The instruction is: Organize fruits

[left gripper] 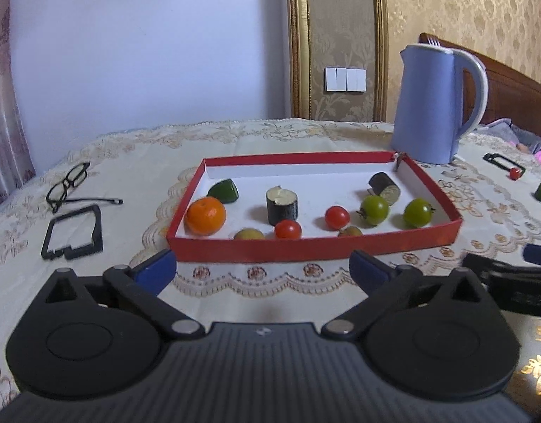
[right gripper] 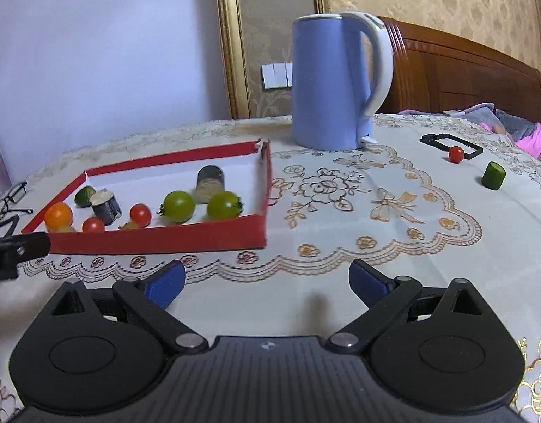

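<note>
Red tray (left gripper: 305, 246) sits at 12 o'clock just ahead of the left gripper (left gripper: 262, 268), fingers spread and empty; it holds an orange (left gripper: 205, 215), red and green tomatoes and eggplant chunks. Right gripper (right gripper: 267, 280) also spread, empty, tray at its 10 o'clock. Loose cherry tomato (right gripper: 456, 154) and cucumber piece (right gripper: 493, 175) lie at its 2 o'clock, well apart, blue kettle (right gripper: 330, 84) at 12, glasses (left gripper: 67, 183) far left.

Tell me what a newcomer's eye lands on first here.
First the red tray at the table's middle, holding an orange, red and green tomatoes and dark cut pieces. Next, the tall blue kettle standing just behind the tray's far right corner. Off to the right lie a stray red tomato and a green chunk.
</note>
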Demonstrator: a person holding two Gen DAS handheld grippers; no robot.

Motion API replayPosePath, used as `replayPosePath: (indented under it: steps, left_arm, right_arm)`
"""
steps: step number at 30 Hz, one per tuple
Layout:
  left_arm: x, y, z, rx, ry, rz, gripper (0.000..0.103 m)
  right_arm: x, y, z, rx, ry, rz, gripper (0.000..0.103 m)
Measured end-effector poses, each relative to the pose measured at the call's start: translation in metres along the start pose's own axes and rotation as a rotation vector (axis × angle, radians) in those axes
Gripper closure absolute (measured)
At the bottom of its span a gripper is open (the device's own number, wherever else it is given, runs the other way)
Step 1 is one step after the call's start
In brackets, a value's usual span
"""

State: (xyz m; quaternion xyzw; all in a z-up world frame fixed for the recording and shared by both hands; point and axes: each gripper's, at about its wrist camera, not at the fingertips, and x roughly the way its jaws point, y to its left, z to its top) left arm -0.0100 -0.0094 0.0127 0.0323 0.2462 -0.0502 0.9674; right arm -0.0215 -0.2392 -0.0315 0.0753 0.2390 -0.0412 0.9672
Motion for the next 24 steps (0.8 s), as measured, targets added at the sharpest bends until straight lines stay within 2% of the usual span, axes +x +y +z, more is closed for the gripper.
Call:
replayPosePath:
  steps: [3, 8, 19, 24]
  left_arm:
    - [-0.01, 0.003, -0.003, -0.028, -0.001, -0.012, 0.0]
    - [-0.02, 0.006, -0.005, -0.026, -0.007, 0.011, 0.0]
    - [-0.031, 0.0, -0.008, 0.016, -0.033, 0.08, 0.0]
    - [-0.029, -0.004, -0.01, 0.034, -0.032, 0.085, 0.0]
  right_arm:
    - [-0.004, 0.016, 0.002, -0.047, -0.027, -0.018, 0.003]
    - [-0.009, 0.035, 0.003, -0.099, -0.045, -0.044, 0.003]
    - [-0.013, 0.051, 0.002, -0.099, -0.069, -0.079, 0.003]
    - [-0.011, 0.054, 0.001, -0.105, -0.061, -0.076, 0.003]
